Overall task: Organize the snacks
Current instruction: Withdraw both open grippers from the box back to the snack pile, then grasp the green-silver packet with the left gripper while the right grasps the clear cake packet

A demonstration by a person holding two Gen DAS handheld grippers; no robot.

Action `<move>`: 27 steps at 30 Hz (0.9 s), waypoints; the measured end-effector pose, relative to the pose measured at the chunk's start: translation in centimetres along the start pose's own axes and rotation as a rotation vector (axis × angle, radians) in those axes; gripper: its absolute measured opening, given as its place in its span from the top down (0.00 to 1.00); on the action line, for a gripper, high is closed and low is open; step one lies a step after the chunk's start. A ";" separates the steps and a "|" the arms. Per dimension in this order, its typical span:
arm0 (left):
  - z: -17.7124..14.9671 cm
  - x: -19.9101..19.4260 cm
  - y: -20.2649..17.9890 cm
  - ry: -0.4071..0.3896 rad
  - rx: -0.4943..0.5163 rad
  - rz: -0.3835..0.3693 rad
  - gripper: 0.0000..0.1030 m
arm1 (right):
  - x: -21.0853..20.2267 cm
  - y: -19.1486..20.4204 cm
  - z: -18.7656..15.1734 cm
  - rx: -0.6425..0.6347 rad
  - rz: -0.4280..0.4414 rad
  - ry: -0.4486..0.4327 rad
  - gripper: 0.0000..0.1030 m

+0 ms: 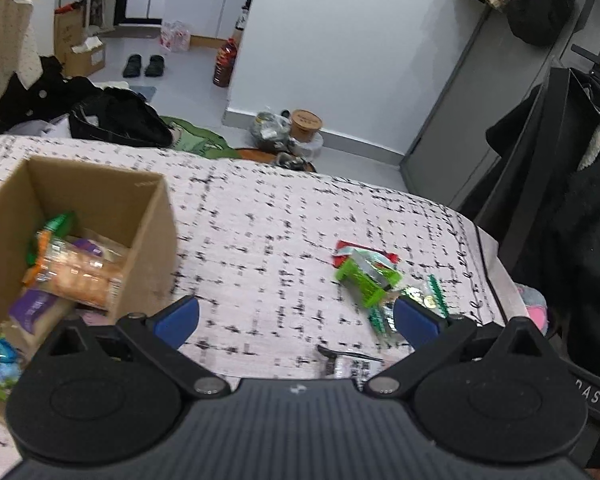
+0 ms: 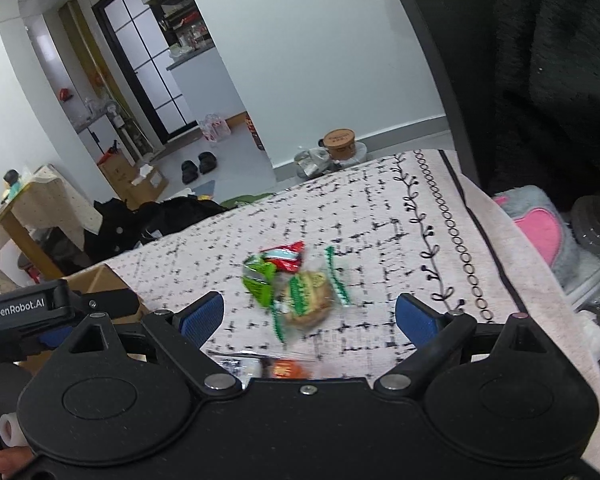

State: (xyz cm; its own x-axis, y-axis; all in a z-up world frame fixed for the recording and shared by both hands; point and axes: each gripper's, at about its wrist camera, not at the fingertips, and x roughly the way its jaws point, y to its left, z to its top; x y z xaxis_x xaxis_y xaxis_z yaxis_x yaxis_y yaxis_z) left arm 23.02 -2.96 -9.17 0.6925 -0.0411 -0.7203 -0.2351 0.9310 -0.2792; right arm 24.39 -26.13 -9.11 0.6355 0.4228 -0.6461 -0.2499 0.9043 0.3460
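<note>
Bare cloth between box and snack pile

The tablecloth (image 1: 260, 240) lies open between the cardboard box (image 1: 148, 240) at left and the loose snack packets (image 1: 364, 276) at right; the box's upright wall blocks sideways passage, and a flat wrapper (image 1: 348, 364) lies nearest.

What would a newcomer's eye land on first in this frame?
Probably the small heap of bright snack packets lying loose on the checked tablecloth, just ahead of the open right claw. Next, the cardboard box at the left, already holding several snacks, beside the open, empty left claw.
</note>
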 end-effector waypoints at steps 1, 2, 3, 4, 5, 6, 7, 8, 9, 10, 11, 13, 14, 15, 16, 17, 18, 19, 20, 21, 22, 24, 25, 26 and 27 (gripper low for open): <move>0.0 0.4 -0.2 0.006 0.002 -0.006 0.01 | 0.1 -0.2 0.0 -0.002 -0.002 0.004 0.10; -0.1 0.8 -0.5 0.009 0.004 -0.010 0.01 | 0.3 -0.5 0.1 -0.001 -0.004 0.010 0.10; -0.1 1.0 -0.7 0.010 0.007 -0.015 0.01 | 0.5 -0.7 0.1 0.001 -0.006 0.017 0.11; -0.1 1.4 -0.9 0.013 0.009 -0.023 0.01 | 0.8 -0.9 0.1 0.004 -0.006 0.022 0.11; -0.1 1.9 -1.1 0.016 0.010 -0.030 0.01 | 1.0 -1.1 0.1 0.006 -0.004 0.028 0.11; 0.0 2.3 -1.3 0.020 0.009 -0.038 0.02 | 1.3 -1.2 0.0 0.009 -0.001 0.039 0.13; 0.0 2.8 -1.5 0.025 0.008 -0.044 0.02 | 1.6 -1.2 0.0 0.006 0.001 0.049 0.14; 0.1 3.2 -1.6 0.028 0.007 -0.049 0.02 | 1.9 -1.3 -0.1 0.002 0.003 0.059 0.17; 0.2 3.6 -1.8 0.030 0.006 -0.056 0.03 | 2.2 -1.3 -0.1 -0.001 0.005 0.067 0.20; 0.3 4.0 -2.0 0.030 0.005 -0.062 0.03 | 2.5 -1.3 -0.1 -0.003 0.008 0.072 0.21; 0.4 4.4 -2.2 0.030 0.004 -0.068 0.03 | 2.7 -1.4 0.0 -0.004 0.015 0.075 0.24; 0.5 5.1 -2.5 0.034 0.002 -0.078 0.06 | 3.1 -1.6 0.2 0.002 0.022 0.074 0.26; 0.6 5.5 -2.7 0.037 0.003 -0.084 0.07 | 3.4 -1.7 0.3 0.007 0.023 0.074 0.28; 0.7 5.9 -2.8 0.041 0.005 -0.087 0.08 | 3.7 -1.9 0.4 0.011 0.025 0.076 0.30; 0.8 6.3 -3.0 0.044 0.008 -0.091 0.08 | 4.0 -2.0 0.4 0.017 0.029 0.081 0.31; 0.8 6.6 -3.2 0.046 0.010 -0.095 0.09 | 4.3 -2.2 0.5 0.022 0.031 0.087 0.34; 0.8 6.9 -3.3 0.048 0.013 -0.098 0.10 | 4.5 -2.3 0.5 0.026 0.034 0.095 0.36; 0.9 7.3 -3.4 0.049 0.013 -0.101 0.11 | 4.7 -2.3 0.5 0.028 0.040 0.099 0.37; 0.9 7.5 -3.5 0.051 0.010 -0.104 0.12 | 4.8 -2.4 0.5 0.030 0.047 0.103 0.38; 0.9 7.9 -3.5 0.056 0.004 -0.108 0.14 | 5.0 -2.4 0.6 0.030 0.051 0.106 0.38; 1.0 8.2 -3.5 0.061 -0.002 -0.112 0.16 | 5.2 -2.4 0.7 0.030 0.053 0.109 0.39; 1.2 8.9 -3.6 0.063 -0.015 -0.114 0.18 | 5.6 -2.4 0.9 0.036 0.058 0.110 0.40; 1.3 9.3 -3.7 0.059 -0.017 -0.115 0.18 | 5.8 -2.4 1.0 0.044 0.060 0.111 0.40; 1.4 9.7 -3.8 0.058 -0.019 -0.116 0.19 | 6.0 -2.5 1.1 0.054 0.063 0.114 0.42; 1.4 10.2 -3.9 0.063 -0.021 -0.114 0.19 | 6.3 -2.5 1.3 0.059 0.066 0.118 0.43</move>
State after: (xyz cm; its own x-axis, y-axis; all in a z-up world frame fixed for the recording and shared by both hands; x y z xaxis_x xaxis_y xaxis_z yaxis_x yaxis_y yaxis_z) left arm 31.94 -6.47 -14.53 0.6712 -0.1699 -0.7215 -0.1715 0.9113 -0.3742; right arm 29.93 -25.77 -13.16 0.5282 0.4885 -0.6946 -0.2425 0.8707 0.4279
